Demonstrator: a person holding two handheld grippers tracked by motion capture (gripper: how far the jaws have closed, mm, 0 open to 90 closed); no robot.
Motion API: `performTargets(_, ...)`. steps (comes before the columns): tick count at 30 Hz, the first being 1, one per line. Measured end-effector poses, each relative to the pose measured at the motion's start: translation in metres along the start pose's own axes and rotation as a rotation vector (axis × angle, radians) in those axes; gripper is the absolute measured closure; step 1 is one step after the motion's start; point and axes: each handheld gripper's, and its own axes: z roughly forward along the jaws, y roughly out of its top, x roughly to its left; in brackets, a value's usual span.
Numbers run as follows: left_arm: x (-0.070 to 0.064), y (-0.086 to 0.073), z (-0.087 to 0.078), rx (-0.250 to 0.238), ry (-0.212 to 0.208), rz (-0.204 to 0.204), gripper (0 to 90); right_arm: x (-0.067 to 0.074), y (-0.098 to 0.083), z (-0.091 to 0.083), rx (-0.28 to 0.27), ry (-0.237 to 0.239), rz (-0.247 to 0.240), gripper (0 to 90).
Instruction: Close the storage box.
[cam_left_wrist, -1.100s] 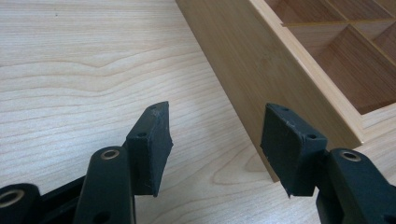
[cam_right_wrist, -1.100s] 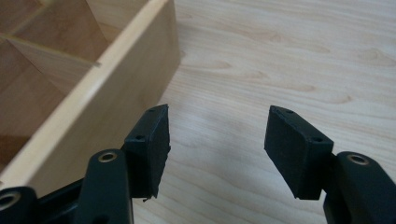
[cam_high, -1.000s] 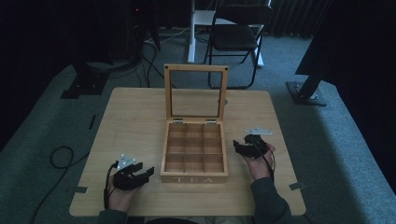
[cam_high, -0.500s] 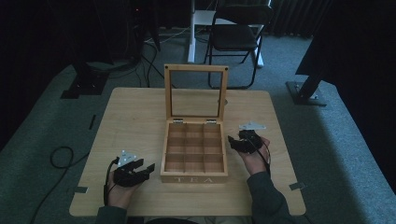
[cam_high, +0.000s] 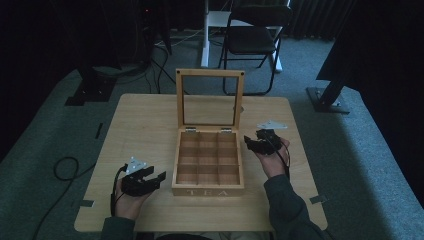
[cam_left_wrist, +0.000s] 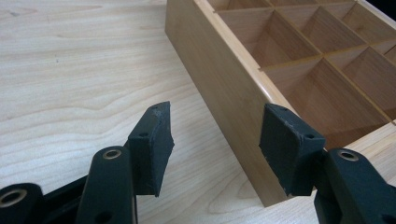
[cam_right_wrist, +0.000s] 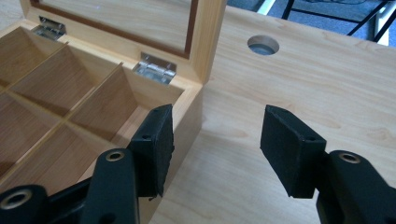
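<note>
While the right claw (cam_high: 256, 142) has drifted up the box's right side toward the far end over the last second, its jaws have been narrowing, and nothing sits between them. In the right gripper view the two pads (cam_right_wrist: 153, 144) stand apart over bare worktop (cam_right_wrist: 299, 84), the left one just beside the far right corner of the tea box (cam_high: 207, 162), not touching as far as I can judge from the angle. Hinge (cam_right_wrist: 154, 69) and the foot of the raised lid (cam_high: 210, 97) lie just ahead of that claw.

Left claw (cam_high: 156, 176) holds the same spot at the box's near left corner as a second ago. Jaws apart, empty; in the left gripper view the right pad (cam_left_wrist: 286, 148) overlaps the box wall, contact unclear, while the left pad hangs over the worktop.

Box sits mid-worktop, near side facing the person, lettering on the near wall. Lid stands upright on its hinges at the far edge, glass pane framed in wood. All nine compartments look empty, though the light is dim.

Reading: the right hand's shift toward the hinge end, with jaws partly drawn in, suggests the lid is the next target, probably to be swung shut. Left claw looks placed to steady the box. No grip taken yet by either hand.
</note>
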Motion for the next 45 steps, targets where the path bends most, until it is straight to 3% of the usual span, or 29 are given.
performTargets(3, 0.001, 0.002, 0.0, -0.002, 0.004, 0.006, 44.2, -0.002, 0.006, 0.002, -0.001, 0.021, 0.008, 44.3)
performTargets(10, 0.001, 0.006, 0.0, -0.006, 0.007, 0.015, 44.6, -0.004, 0.019, 0.01, -0.001, 0.009, -0.03, 47.0)
performTargets(20, 0.003, 0.01, 0.0, -0.01, 0.01, 0.019, 44.8, -0.007, 0.029, 0.02, -0.027, 0.052, 0.002, 49.5)
performTargets(32, 0.004, 0.014, 0.0, -0.024, 0.012, 0.018, 44.7, -0.005, 0.05, 0.035, -0.043, 0.056, -0.031, 51.0)
performTargets(35, 0.004, 0.014, -0.001, -0.026, 0.014, 0.015, 44.7, -0.006, 0.056, 0.037, -0.064, 0.082, 0.024, 50.5)
performTargets(45, 0.005, 0.016, -0.003, -0.036, 0.019, 0.018, 44.6, -0.004, 0.077, 0.05, -0.082, 0.062, 0.028, 46.3)
